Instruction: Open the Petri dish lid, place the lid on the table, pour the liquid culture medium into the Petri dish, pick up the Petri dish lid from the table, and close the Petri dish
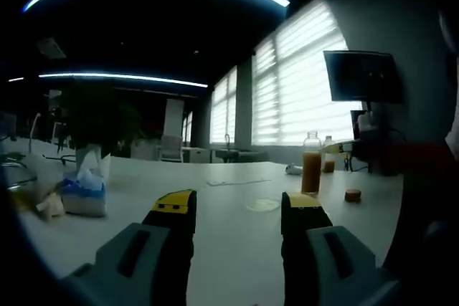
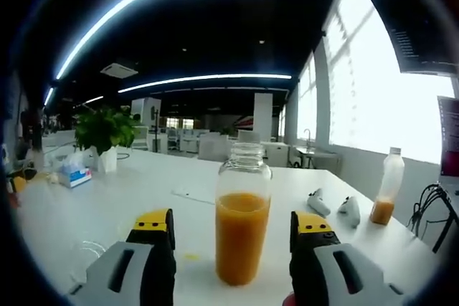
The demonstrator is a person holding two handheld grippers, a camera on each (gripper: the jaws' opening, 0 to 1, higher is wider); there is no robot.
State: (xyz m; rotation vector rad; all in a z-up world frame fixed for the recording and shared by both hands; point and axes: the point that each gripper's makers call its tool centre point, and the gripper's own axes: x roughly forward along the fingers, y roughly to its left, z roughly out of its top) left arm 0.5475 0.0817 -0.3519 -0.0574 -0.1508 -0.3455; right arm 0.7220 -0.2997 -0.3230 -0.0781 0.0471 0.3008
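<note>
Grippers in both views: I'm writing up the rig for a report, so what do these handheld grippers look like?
In the left gripper view, the left gripper has two chunky grey-blue jaws with a dark slot on top, black inner sides and yellow tips bearing small dark marks. The right gripper, in its own view, is built and coloured alike. No cables or sleeves are visible.

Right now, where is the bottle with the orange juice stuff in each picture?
Left gripper view: the open bottle stands right of centre on the white table, beyond the right jaw.
Right gripper view: the bottle stands at centre, between the jaws.
Shared landmark: the bright blinds window.
</note>
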